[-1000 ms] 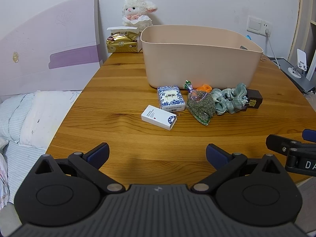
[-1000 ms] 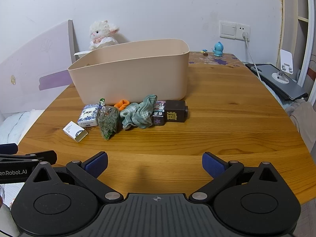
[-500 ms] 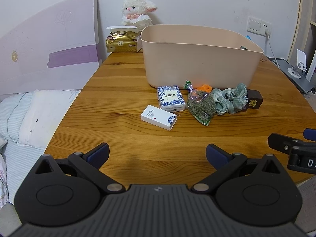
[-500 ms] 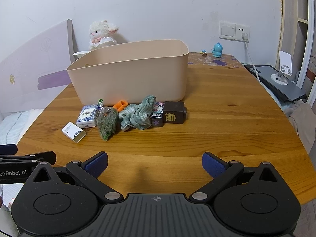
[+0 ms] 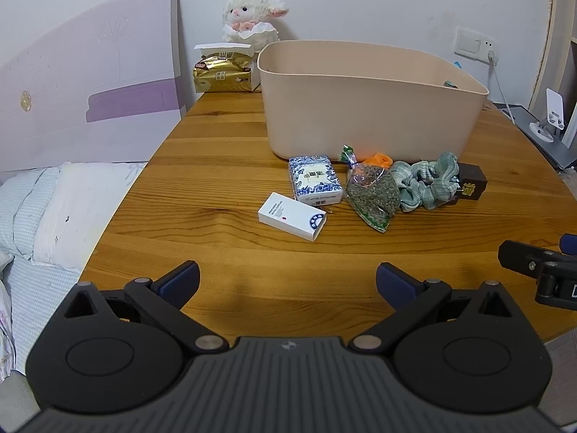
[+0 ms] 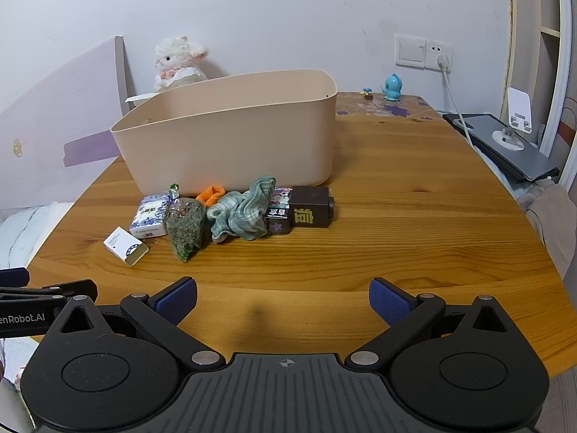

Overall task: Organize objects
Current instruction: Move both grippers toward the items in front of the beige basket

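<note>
Both the left gripper [image 5: 287, 277] and right gripper [image 6: 283, 293] are hovering wide open and empty, facing small clutter lying beside the beige plastic bin [image 6: 230, 137], probably awaiting loading.

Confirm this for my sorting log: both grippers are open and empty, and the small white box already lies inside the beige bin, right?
Not quite. The small white box lies on the wooden table in front of the beige bin, as the left wrist view shows. Both grippers are open and empty.

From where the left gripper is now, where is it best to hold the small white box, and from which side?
Probably across its two long sides, near the middle, coming from above. The small white box lies flat on the table, apart from the blue patterned box, so both long edges are free. The left gripper is open and empty.
</note>
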### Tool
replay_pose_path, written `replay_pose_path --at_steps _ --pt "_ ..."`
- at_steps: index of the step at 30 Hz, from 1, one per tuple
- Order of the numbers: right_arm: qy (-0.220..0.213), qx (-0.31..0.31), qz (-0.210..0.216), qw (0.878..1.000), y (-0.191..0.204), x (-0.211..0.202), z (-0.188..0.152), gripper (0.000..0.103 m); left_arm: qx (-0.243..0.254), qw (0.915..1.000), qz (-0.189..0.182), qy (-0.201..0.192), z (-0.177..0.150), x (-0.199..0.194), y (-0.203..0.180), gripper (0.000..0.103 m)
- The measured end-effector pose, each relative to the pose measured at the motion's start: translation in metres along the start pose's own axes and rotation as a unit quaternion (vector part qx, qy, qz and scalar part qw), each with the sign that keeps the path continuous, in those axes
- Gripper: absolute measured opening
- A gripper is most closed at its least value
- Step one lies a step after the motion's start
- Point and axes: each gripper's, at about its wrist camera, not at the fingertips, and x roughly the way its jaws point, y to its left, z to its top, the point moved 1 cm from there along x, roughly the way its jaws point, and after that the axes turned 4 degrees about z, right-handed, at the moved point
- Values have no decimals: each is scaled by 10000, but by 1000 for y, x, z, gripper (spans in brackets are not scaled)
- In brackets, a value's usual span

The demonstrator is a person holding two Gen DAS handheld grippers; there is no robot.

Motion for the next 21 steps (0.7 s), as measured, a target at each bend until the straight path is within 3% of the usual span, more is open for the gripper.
replay_pose_path --at_steps 21 --pt "120 78 -85 9999 -12 34 22 103 114 9997 -28 224 21 49 2 103"
